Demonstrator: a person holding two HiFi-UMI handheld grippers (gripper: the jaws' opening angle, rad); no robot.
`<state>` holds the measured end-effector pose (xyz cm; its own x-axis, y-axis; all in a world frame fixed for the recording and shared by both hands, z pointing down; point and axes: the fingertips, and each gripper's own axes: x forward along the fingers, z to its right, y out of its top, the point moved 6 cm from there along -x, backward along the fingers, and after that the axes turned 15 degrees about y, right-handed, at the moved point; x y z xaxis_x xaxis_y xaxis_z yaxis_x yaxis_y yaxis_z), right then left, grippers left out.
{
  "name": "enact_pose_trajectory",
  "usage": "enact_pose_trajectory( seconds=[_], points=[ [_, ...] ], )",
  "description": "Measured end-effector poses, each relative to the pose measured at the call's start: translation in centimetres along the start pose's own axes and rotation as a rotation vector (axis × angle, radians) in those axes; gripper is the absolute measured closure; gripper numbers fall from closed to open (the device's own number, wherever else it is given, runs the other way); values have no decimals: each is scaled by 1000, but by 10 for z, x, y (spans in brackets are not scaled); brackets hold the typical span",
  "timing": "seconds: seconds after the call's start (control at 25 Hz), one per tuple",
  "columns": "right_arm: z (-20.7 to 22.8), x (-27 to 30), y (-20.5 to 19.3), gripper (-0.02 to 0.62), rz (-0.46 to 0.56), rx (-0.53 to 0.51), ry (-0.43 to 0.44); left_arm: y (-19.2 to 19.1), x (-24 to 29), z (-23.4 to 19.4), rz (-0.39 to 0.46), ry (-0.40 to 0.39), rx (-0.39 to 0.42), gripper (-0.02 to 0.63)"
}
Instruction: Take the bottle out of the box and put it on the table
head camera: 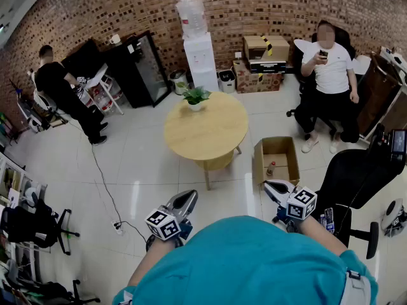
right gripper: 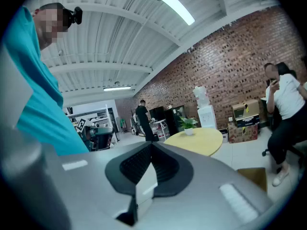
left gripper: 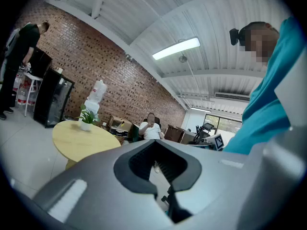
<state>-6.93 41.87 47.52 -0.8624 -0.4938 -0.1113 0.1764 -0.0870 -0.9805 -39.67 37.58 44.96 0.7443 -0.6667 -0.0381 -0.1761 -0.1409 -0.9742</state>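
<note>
An open cardboard box stands on the floor to the right of a round wooden table. A small bottle lies inside it. My right gripper is shut and empty, held level just short of the box's near edge. My left gripper is also shut and empty, near the table's front leg. In the right gripper view the jaws meet with nothing between them; the table is ahead and a corner of the box shows low right. The left gripper faces the table.
A potted plant sits on the table's far edge. A seated person in white is beyond the box. A black office chair stands right of me. A water dispenser and a standing person are at the back. A floor cable runs left.
</note>
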Motion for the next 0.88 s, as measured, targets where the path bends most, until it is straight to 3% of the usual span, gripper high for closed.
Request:
enact_pose_trajectory(
  seconds=[0.64,0.88],
  points=[
    [81,-141,-11,594,78,92,21,-39,120,107,-59,-1,-4,606],
    [113,-133,-17,594,65,124,41,-42,140,95,-64,15,-7,606]
  ],
)
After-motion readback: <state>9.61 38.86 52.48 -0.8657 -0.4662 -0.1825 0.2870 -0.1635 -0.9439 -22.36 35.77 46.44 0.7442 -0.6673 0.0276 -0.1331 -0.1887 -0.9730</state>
